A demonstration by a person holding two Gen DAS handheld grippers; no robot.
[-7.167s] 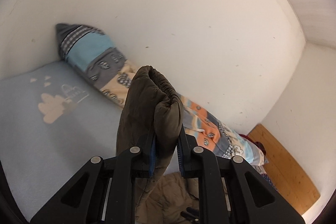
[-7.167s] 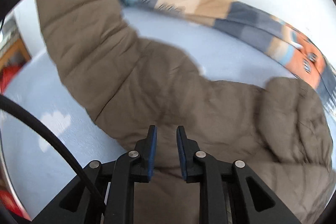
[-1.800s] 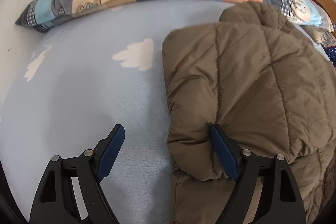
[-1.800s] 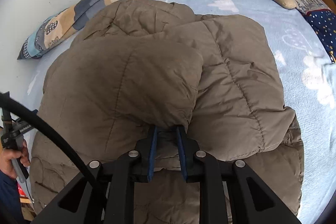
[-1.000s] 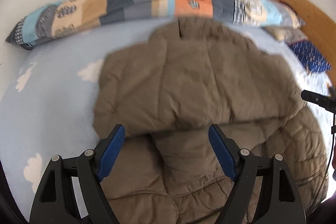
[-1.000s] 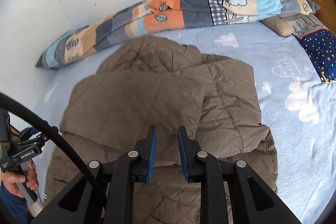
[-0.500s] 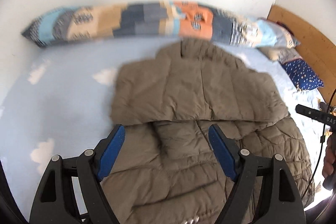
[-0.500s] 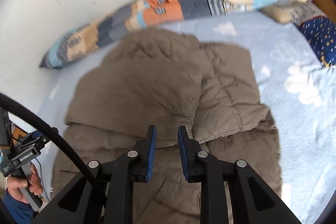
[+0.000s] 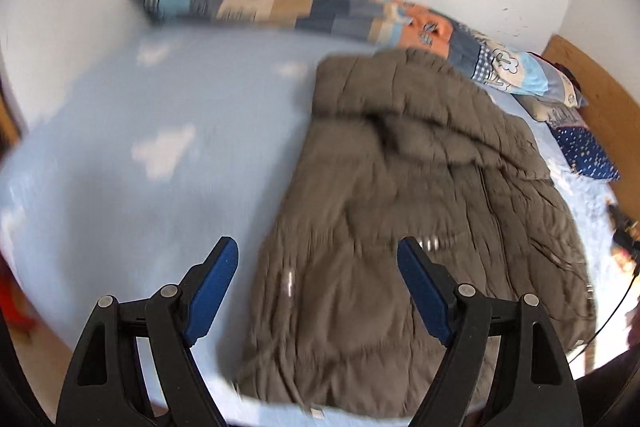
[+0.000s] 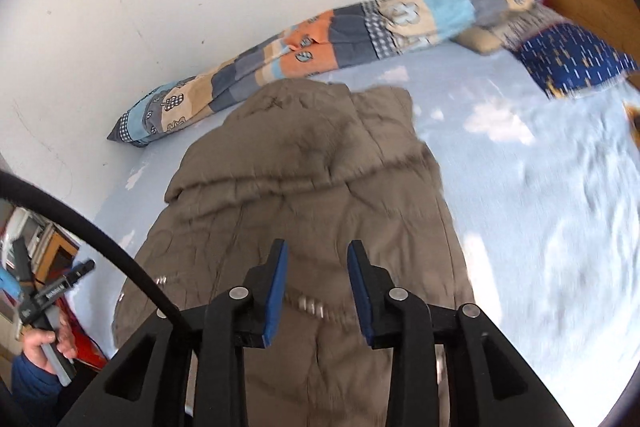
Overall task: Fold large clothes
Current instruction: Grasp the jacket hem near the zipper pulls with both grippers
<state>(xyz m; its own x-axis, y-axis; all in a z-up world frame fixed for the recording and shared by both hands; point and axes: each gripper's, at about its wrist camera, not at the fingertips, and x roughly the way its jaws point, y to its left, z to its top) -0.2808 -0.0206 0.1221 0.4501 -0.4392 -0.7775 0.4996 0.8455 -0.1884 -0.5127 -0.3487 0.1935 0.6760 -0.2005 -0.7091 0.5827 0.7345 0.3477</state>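
Now the brown puffer jacket (image 10: pixel 312 187) lies half-folded (sleeves in), both grippers' fingers apart, empty.

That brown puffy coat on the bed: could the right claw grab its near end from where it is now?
Probably yes. The right claw hangs open above the coat, its jaws having just been opening, and nothing lies between them.

Brown padded jacket (image 10: pixel 304 195) lying on a blue bed (image 10: pixel 540 227).
The right gripper (image 10: pixel 316 287), bottom centre, has just been opening, nothing between its jaws; patchwork blanket (image 10: pixel 340 35) across the top.
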